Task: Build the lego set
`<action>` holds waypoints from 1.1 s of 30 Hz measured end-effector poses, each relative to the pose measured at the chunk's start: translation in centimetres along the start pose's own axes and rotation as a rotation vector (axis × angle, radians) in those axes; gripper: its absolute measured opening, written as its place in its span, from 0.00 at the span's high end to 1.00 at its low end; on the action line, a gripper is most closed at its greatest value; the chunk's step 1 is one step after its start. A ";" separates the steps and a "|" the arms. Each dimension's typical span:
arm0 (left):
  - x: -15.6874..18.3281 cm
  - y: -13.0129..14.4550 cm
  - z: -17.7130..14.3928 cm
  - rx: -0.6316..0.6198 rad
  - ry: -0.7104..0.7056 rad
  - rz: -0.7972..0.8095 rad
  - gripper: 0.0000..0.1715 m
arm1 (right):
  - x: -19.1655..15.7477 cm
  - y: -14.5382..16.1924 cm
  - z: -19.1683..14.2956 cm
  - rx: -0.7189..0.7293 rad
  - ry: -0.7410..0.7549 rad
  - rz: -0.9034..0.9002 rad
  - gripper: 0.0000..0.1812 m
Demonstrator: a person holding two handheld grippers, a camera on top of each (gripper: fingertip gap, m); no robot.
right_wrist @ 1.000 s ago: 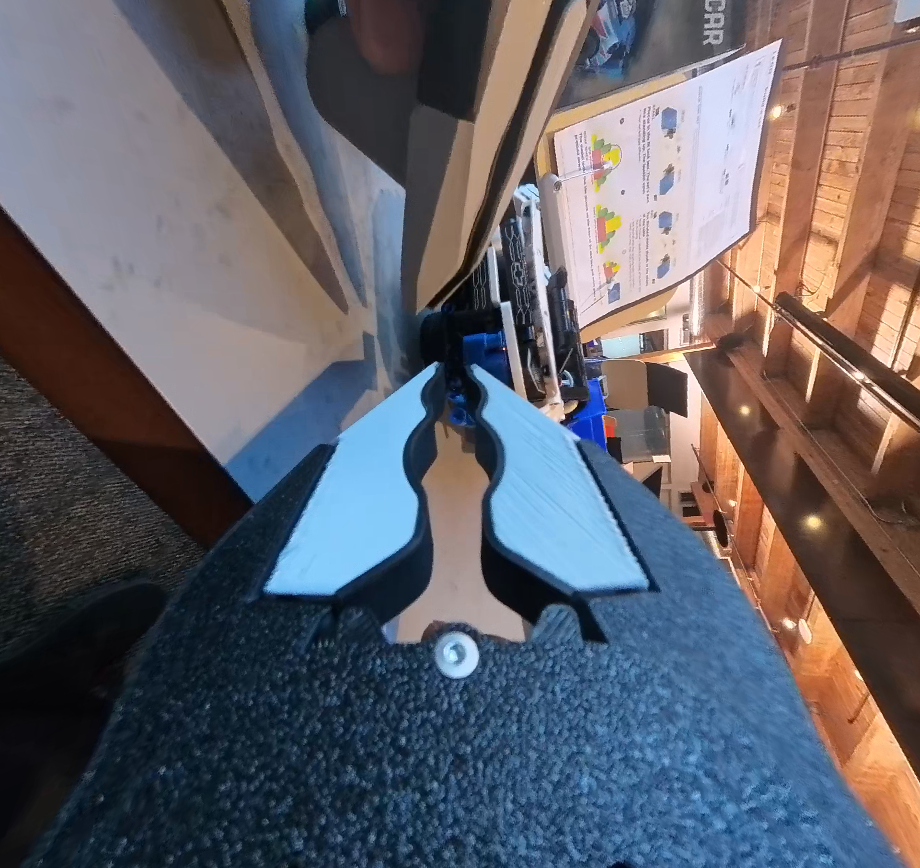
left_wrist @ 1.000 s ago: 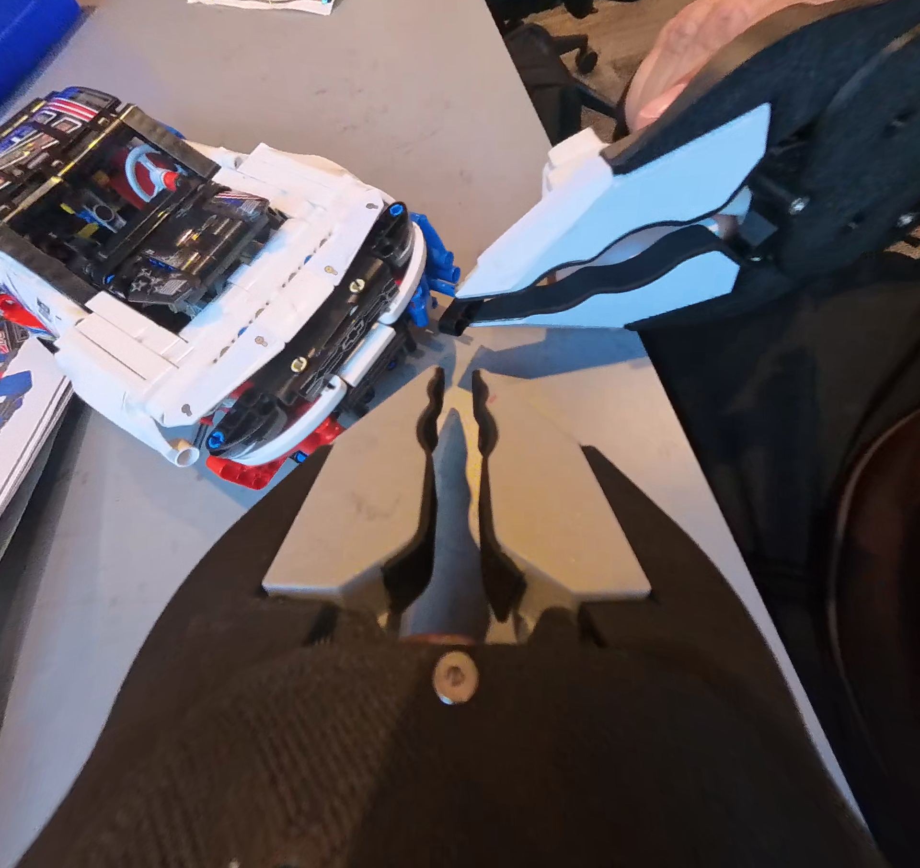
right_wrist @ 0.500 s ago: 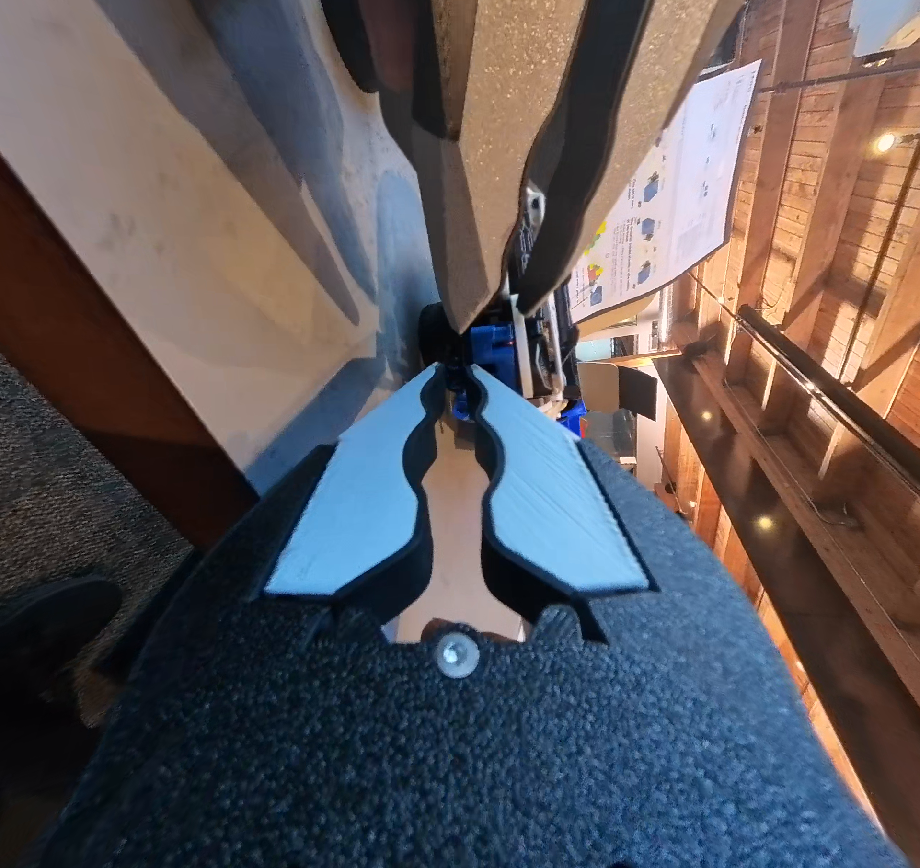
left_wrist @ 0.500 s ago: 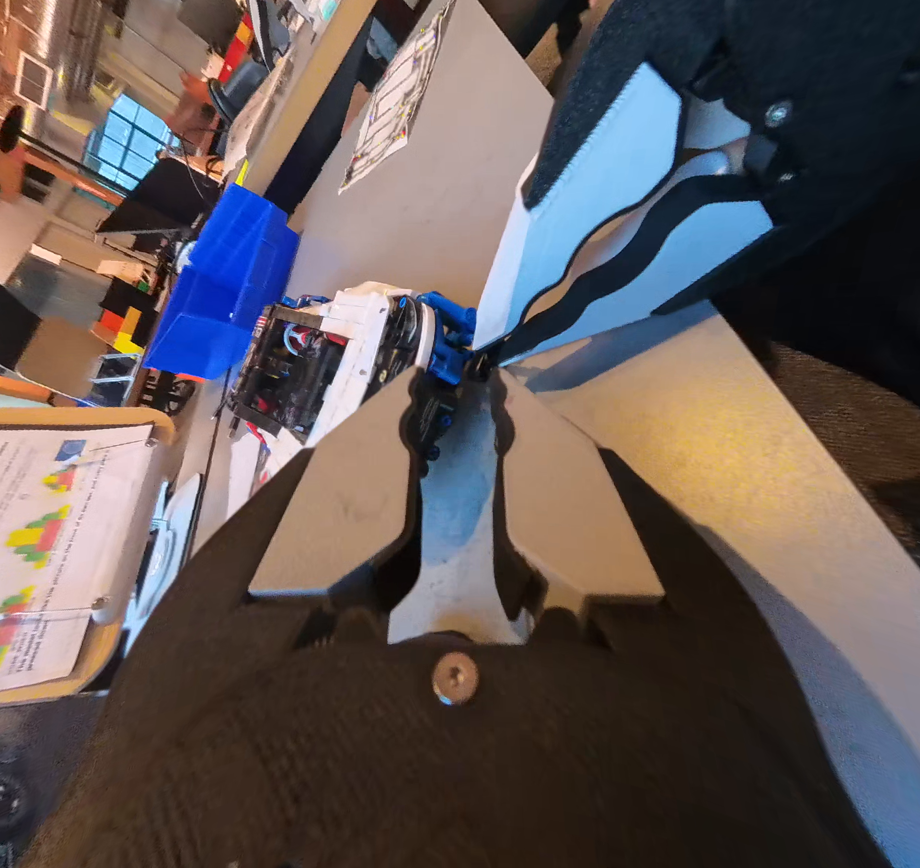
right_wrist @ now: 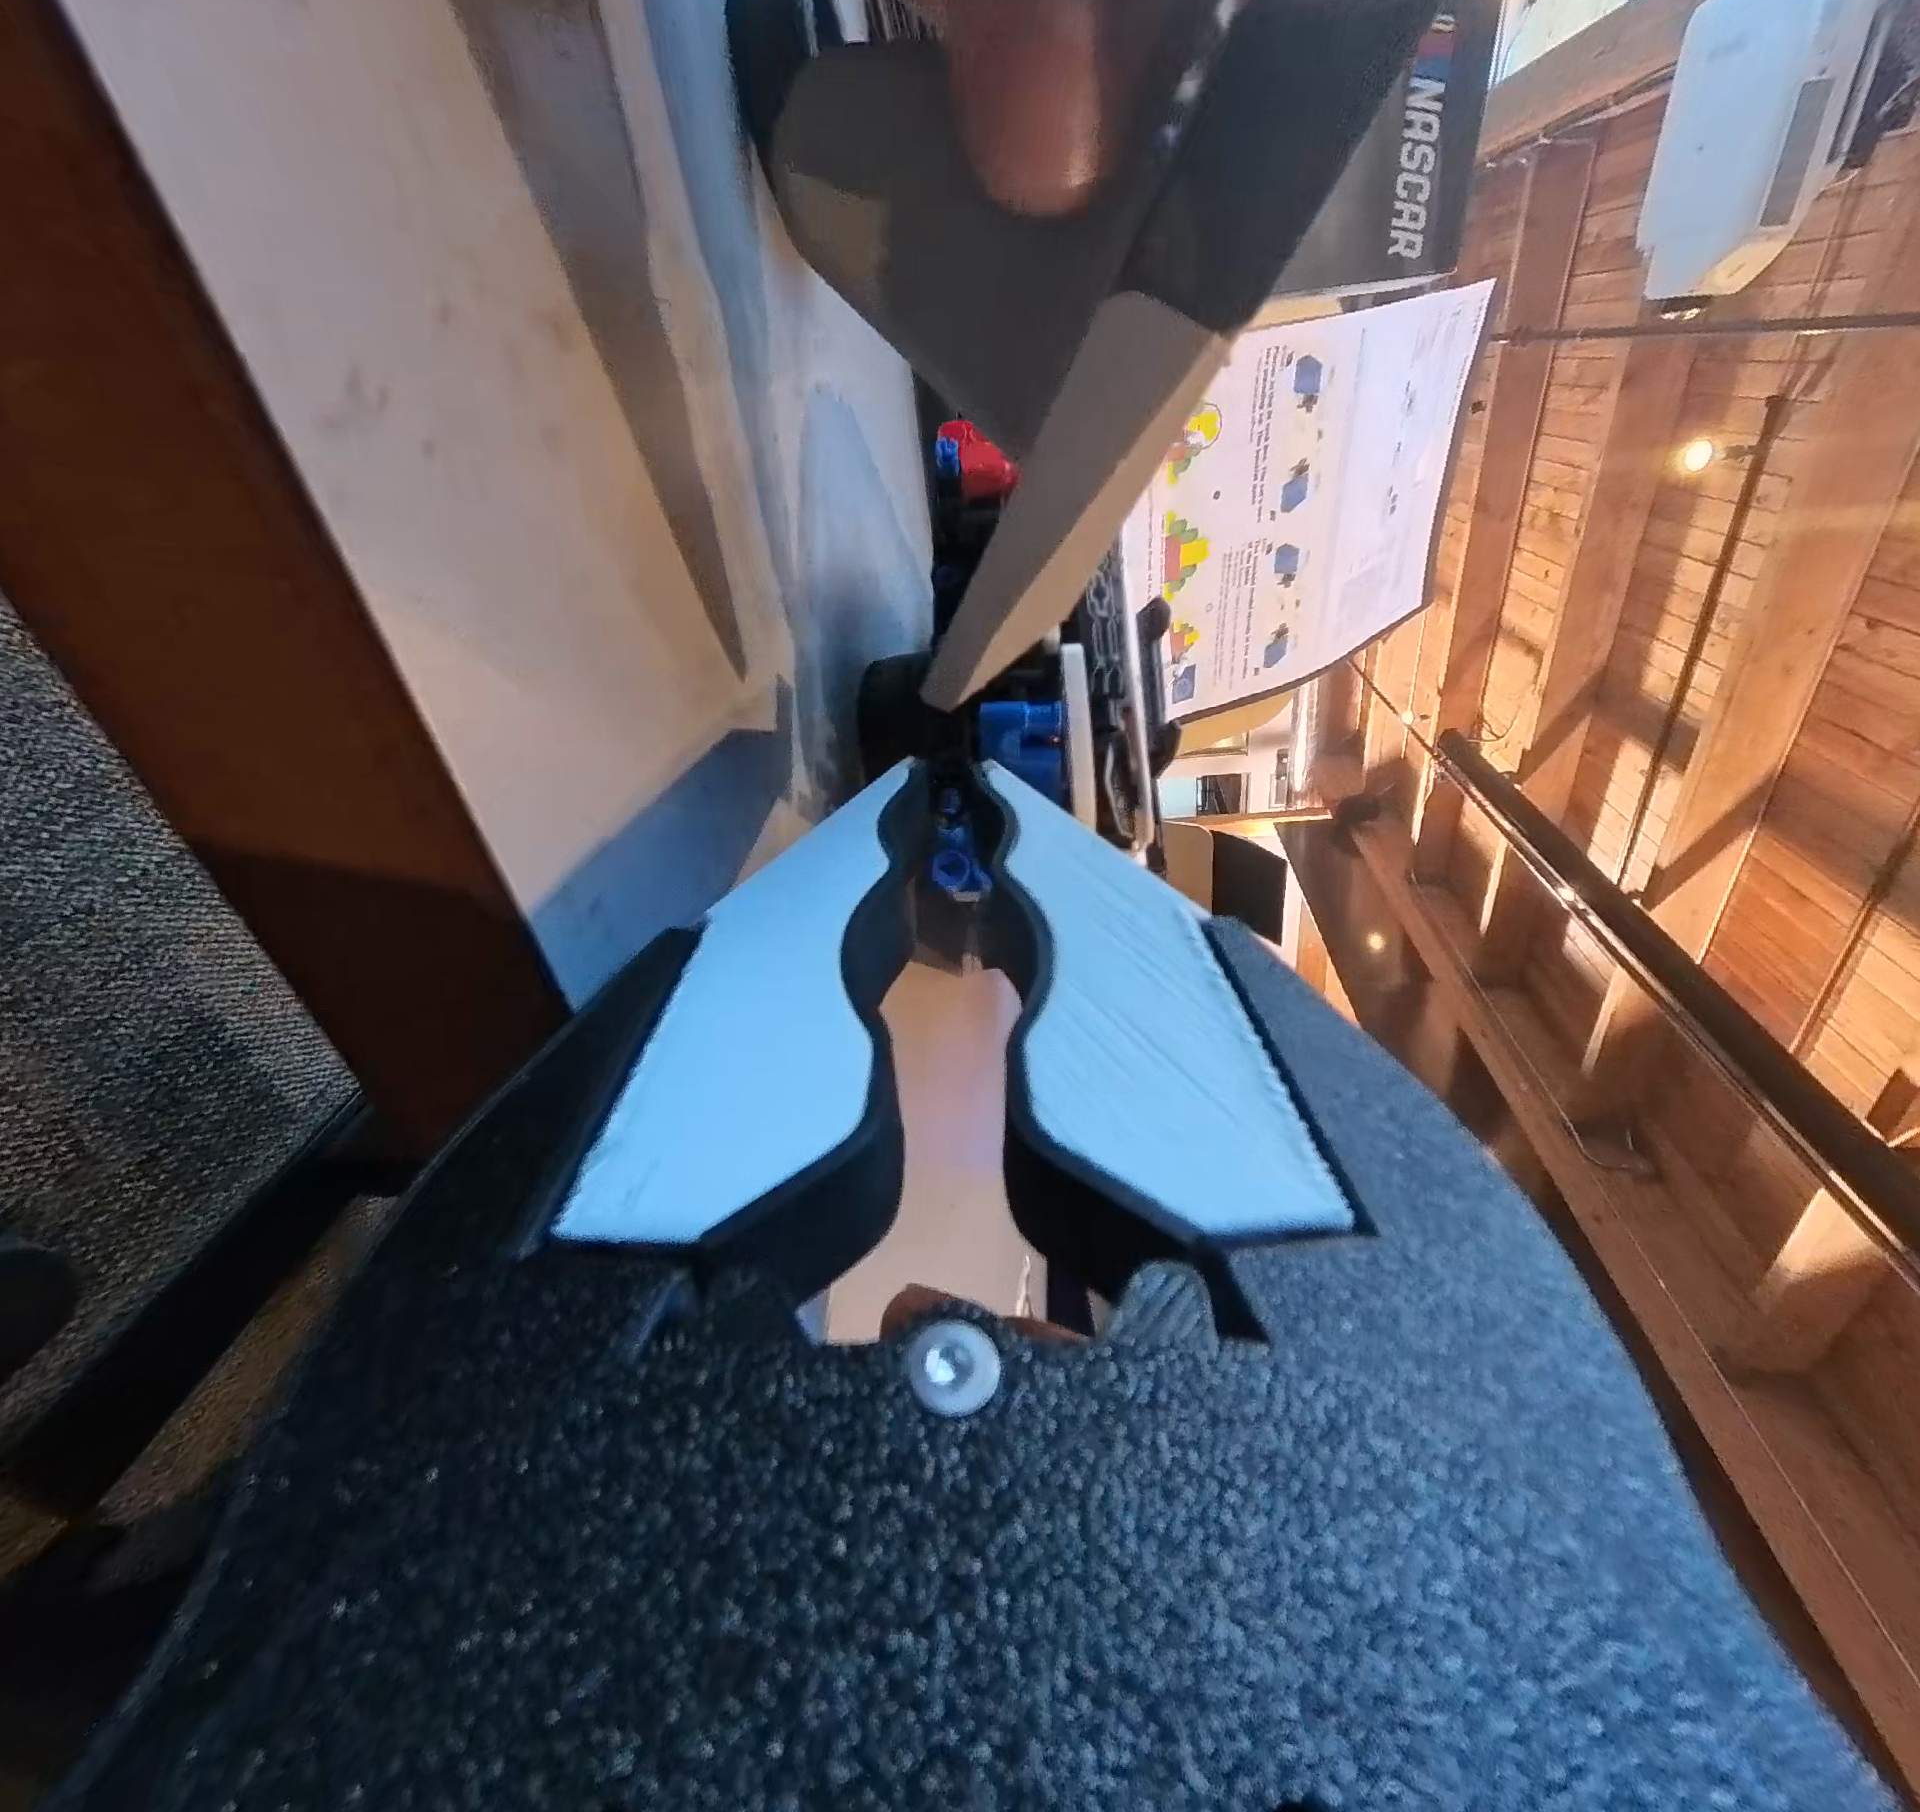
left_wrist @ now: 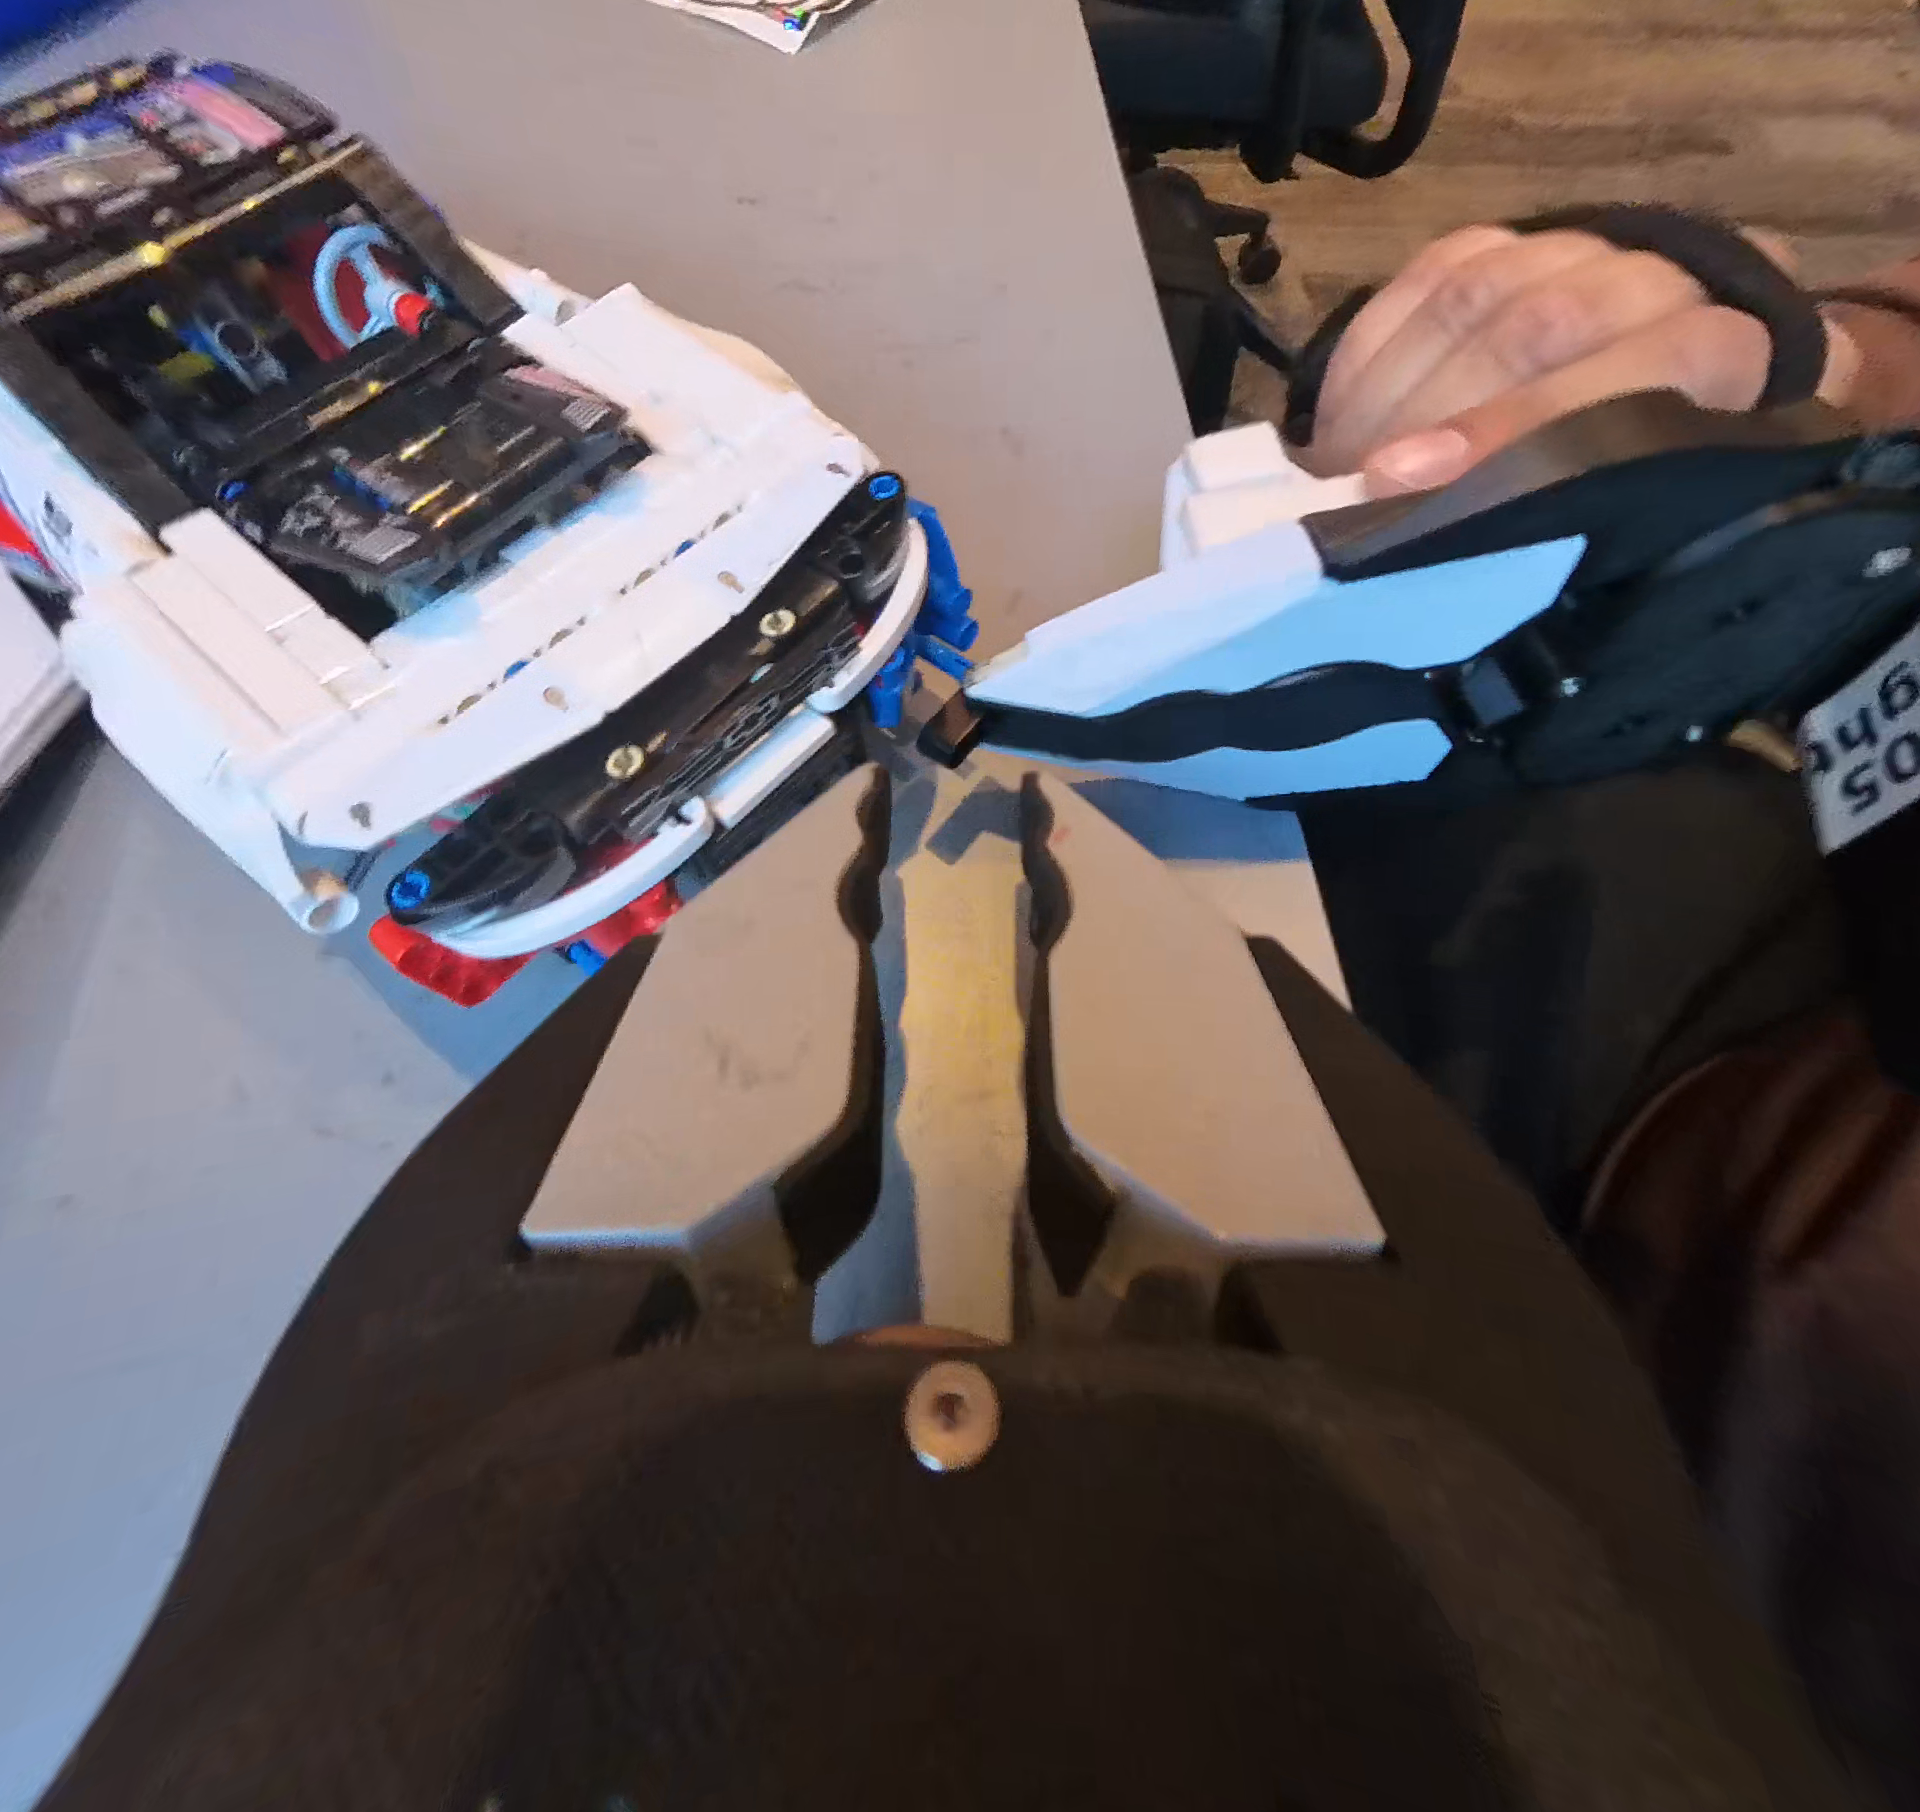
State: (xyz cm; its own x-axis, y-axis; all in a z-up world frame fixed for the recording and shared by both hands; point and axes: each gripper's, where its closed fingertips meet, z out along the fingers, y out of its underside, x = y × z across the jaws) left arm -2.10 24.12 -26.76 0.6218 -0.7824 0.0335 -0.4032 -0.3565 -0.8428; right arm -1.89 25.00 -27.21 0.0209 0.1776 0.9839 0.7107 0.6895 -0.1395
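step: fitting small black piece (left_wrist: pixel 948 732) to car (left_wrist: pixel 436 557) nose, by blue pins (left_wrist: pixel 940 599)
right gripper (left_wrist: pixel 971 723): pinching the piece
left gripper (left_wrist: pixel 951 806): spread, empty
next: line up the piece and press; left could brace car

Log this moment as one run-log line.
left gripper: open, empty | right gripper: shut on small black piece | beside lego car blue corner

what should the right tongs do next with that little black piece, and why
Probably ease the right tongs leftward, since the small black piece pinched at their tips sits just short of the blue connectors on the car model. The left tongs are open, holding nothing.
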 end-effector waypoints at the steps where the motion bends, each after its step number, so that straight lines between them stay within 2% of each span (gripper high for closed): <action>1: 0.0 0.1 0.1 -0.009 -0.029 0.067 0.88 | -0.1 0.0 0.1 0.002 -0.001 0.001 0.96; 7: -0.5 0.3 0.6 -0.060 -0.315 0.704 0.91 | 0.8 0.2 0.5 0.009 0.004 0.043 0.96; 11: 0.1 -0.4 0.7 -0.015 -0.389 0.969 0.93 | 1.1 0.1 0.5 0.012 0.004 0.053 0.96; 14: 0.3 -0.8 0.7 0.009 -0.419 1.051 0.94 | 1.0 0.0 0.6 0.013 -0.003 0.053 0.96; 18: -0.2 -0.5 1.2 -0.023 -0.452 1.148 0.98 | 0.7 -0.1 0.6 0.011 -0.018 0.052 0.96; 33: -0.6 -0.3 1.5 -0.056 -0.481 1.186 0.98 | 0.5 0.2 -0.3 0.015 -0.042 0.072 0.96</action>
State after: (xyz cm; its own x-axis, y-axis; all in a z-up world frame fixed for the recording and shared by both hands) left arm -1.34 25.45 -27.32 0.0388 -0.3760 -0.9258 -0.8949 0.3991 -0.1996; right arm -1.56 25.05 -26.76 0.0416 0.2562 0.9657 0.6975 0.6846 -0.2117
